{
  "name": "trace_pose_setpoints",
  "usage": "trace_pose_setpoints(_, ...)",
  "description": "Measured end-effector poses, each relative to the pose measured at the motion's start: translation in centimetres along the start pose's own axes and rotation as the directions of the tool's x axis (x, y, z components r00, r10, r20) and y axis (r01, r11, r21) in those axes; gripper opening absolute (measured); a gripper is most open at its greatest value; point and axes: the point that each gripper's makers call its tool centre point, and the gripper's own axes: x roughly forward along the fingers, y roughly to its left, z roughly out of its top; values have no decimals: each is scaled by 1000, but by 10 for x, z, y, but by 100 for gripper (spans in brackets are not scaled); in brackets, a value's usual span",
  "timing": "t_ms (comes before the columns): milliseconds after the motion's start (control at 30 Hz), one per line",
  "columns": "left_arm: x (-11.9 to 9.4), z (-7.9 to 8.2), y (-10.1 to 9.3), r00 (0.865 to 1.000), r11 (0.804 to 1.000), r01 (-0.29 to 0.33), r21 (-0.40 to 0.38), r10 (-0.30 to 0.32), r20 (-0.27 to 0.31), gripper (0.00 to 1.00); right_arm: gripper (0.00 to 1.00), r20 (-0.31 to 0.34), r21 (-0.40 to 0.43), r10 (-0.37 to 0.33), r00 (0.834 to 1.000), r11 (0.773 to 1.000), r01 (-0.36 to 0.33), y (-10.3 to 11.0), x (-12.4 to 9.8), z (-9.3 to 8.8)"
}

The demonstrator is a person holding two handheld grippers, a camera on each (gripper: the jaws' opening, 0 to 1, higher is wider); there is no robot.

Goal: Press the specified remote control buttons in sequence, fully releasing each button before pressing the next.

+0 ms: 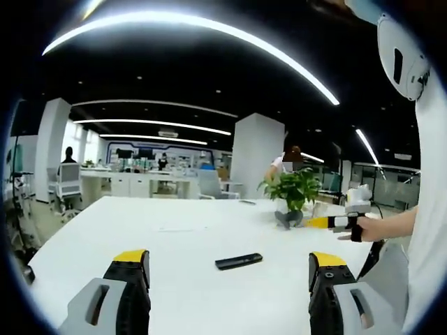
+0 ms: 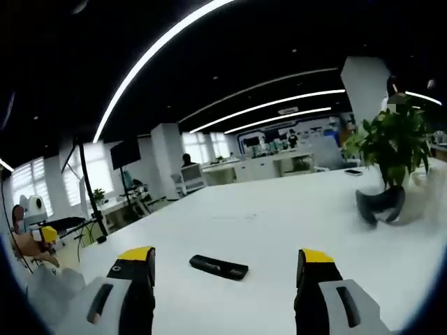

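Jaws: both grippers spread wide, empty | remote (image 1: 239, 261) flat on table (image 1: 174, 244) | potted plant (image 1: 293, 194) well behind

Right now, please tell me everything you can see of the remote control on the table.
The remote control is a slim, long black bar, plastic by its look, lying flat on the white table. Its buttons are too small to make out. Nothing touches it except the tabletop. Both grippers are open and apart from it: it lies ahead of the left gripper, between its jaws, and ahead of the right gripper. The potted plant stands farther back.
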Motion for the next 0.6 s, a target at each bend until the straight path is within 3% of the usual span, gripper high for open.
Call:
trace_pose_setpoints(333,-1,1,-3,1000,1000,4,3,-4,5,97,85,64,-18,-101,993,995,102,5,-58,16)
trace_pose_setpoints(600,-6,9,-3,999,1000,3,-19,-3,34,97,93,141,-6,-178,974,984,181,4,-96,34)
